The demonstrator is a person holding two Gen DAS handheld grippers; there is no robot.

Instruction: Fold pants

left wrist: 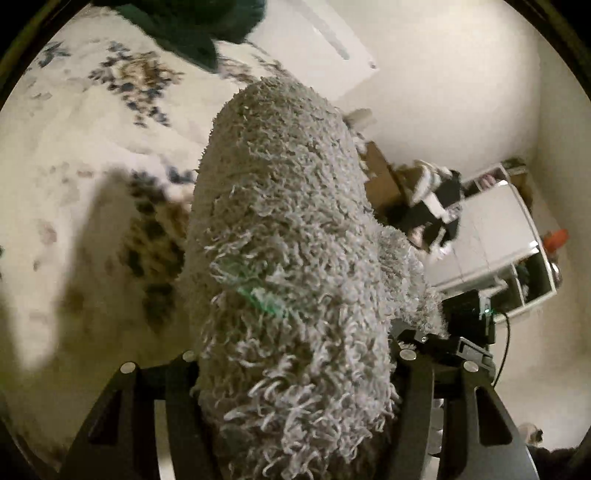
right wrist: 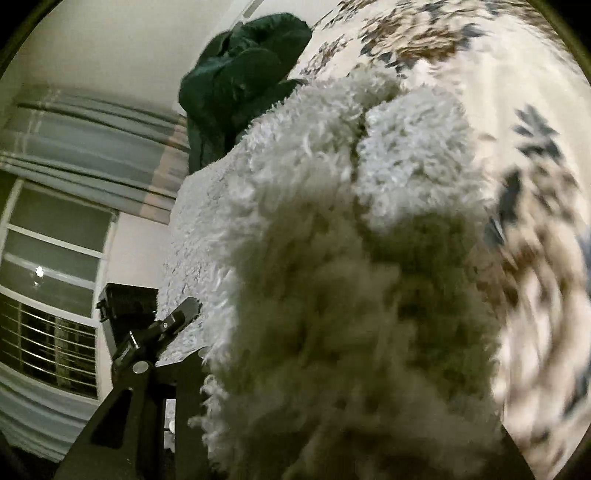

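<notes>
The pants (left wrist: 284, 240) are pale grey and shaggy, fleece-like. In the left wrist view they fill the middle and hang from my left gripper (left wrist: 295, 373), whose black fingers (left wrist: 177, 398) press in on the cloth from both sides. In the right wrist view the same fluffy pants (right wrist: 332, 240) bulge over my right gripper (right wrist: 332, 406) and hide its right finger; the left finger (right wrist: 184, 398) lies against the cloth. Both grippers hold the pants above a flowered bedspread (left wrist: 74, 166). The other gripper's black body (right wrist: 129, 314) shows at the pants' left edge in the right wrist view.
A dark green garment (right wrist: 240, 81) lies bunched on the bedspread (right wrist: 535, 129) at its far end, also in the left wrist view (left wrist: 192, 26). A white shelf unit (left wrist: 498, 236) and cardboard boxes (left wrist: 384, 181) stand by the wall. A window with blinds (right wrist: 55, 258) is at left.
</notes>
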